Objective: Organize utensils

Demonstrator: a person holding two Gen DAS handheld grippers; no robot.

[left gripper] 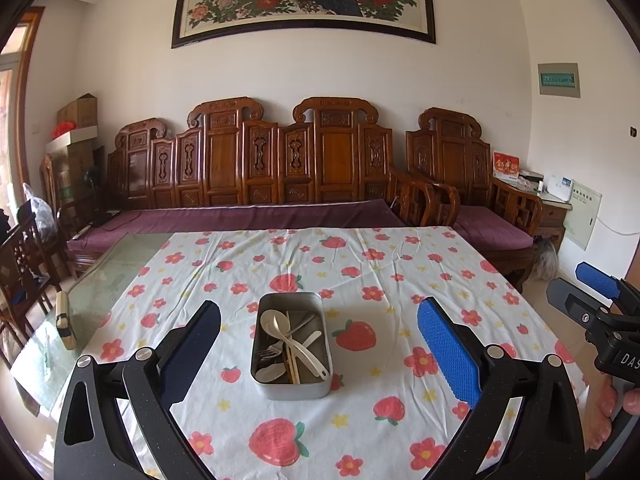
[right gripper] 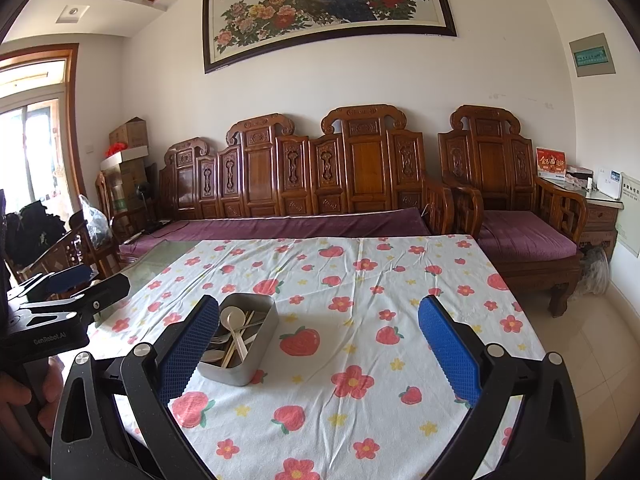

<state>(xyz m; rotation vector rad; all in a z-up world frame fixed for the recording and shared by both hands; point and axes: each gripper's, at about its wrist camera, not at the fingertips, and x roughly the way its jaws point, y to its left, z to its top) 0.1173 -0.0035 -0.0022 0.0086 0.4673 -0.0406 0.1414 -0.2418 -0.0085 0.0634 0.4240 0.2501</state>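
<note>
Left wrist view: left gripper (left gripper: 319, 354) spread wide, nothing between its 2 fingers, hovering above the table. Metal tin (left gripper: 291, 346) sits centre frame on the flowered tablecloth (left gripper: 400, 280), between the 2 fingers in the picture but well beyond them. Inside, a loose pile: white spoons (left gripper: 276, 326), a fork (left gripper: 266, 353), chopsticks (left gripper: 291, 354), all crossing each other. No utensil lies on the cloth. Right gripper (left gripper: 592, 292) shows at right edge, mid height.

Right wrist view: right gripper (right gripper: 318, 354) released too, holding nothing. Tin (right gripper: 240, 340) lies left of centre, partly hidden behind the left finger (right gripper: 188, 354). Same jumble inside.

Judgement: everything is gathered in the tin but unsorted. If gathering was the goal, the task is near its end; if sorting, barely begun. Cannot tell which.
</note>
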